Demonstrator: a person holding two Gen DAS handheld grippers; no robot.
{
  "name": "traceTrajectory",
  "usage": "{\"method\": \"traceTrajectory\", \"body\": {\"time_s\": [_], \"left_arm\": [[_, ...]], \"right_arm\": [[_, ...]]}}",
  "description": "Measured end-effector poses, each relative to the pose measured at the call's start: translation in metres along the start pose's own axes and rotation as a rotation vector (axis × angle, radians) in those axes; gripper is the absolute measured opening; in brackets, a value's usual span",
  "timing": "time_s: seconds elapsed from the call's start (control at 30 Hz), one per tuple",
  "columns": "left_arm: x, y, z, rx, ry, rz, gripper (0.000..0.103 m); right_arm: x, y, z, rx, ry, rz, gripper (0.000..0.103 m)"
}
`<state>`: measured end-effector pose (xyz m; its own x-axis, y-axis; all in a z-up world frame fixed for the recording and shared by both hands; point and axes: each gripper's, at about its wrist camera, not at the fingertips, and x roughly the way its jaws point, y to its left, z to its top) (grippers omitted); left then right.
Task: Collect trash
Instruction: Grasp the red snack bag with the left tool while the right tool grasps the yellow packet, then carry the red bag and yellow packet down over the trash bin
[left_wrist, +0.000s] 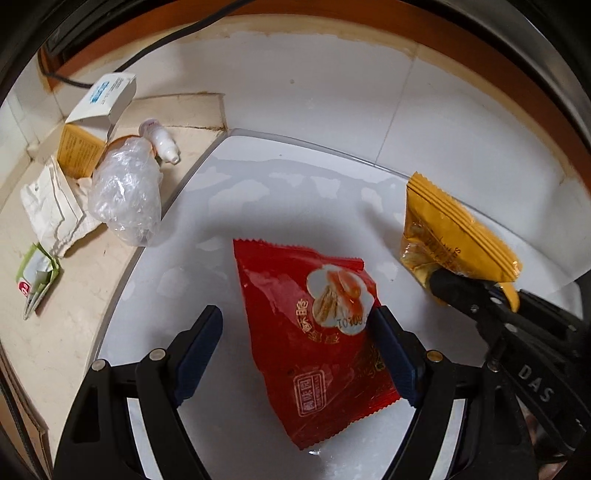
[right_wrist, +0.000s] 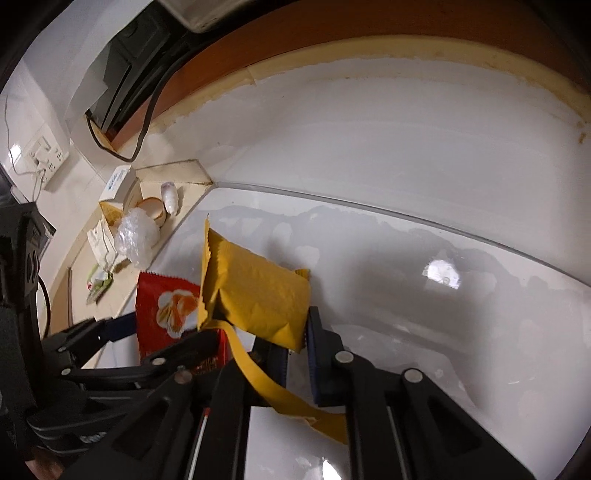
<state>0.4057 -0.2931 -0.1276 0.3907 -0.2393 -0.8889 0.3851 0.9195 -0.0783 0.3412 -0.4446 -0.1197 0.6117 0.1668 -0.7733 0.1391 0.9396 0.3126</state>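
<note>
R gripper (right_wrist: 297, 345) clamps yellow wrapper (right_wrist: 255, 295); L gripper (left_wrist: 295, 332) spread over red wrapper (left_wrist: 314, 332)

Both cameras sit on the grippers, looking steeply down and close at a glossy white surface (left_wrist: 314, 192). The 2 views share the red wrapper (left_wrist: 314, 343), the yellow wrapper (right_wrist: 255, 295) and the litter beside the box (left_wrist: 107, 96).

Dim, glare spots, fisheye-warped edges
</note>
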Motion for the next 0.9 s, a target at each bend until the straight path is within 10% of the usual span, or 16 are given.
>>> {"method": "traceTrajectory", "body": {"time_s": [0.07, 0.13, 0.17, 0.37, 0.9], "left_arm": [[-0.003, -0.002, -0.004, 0.012, -0.017, 0.001, 0.072], [-0.008, -0.004, -0.008, 0.032, -0.046, 0.010, 0.023], [-0.010, -0.002, -0.010, 0.029, -0.048, -0.025, 0.014], [-0.030, 0.019, -0.033, -0.030, -0.079, -0.107, 0.008], [-0.186, 0.076, -0.187, -0.033, -0.252, -0.043, 0.008]], "right_arm": [[-0.005, 0.000, -0.004, -0.001, -0.004, 0.001, 0.009], [-0.010, 0.001, -0.007, -0.006, -0.010, -0.002, 0.009], [-0.012, 0.003, -0.010, -0.009, -0.008, 0.001, 0.009], [-0.033, 0.020, -0.028, -0.038, -0.012, 0.018, 0.009], [-0.129, 0.137, -0.153, -0.180, -0.050, 0.233, 0.008]]}}
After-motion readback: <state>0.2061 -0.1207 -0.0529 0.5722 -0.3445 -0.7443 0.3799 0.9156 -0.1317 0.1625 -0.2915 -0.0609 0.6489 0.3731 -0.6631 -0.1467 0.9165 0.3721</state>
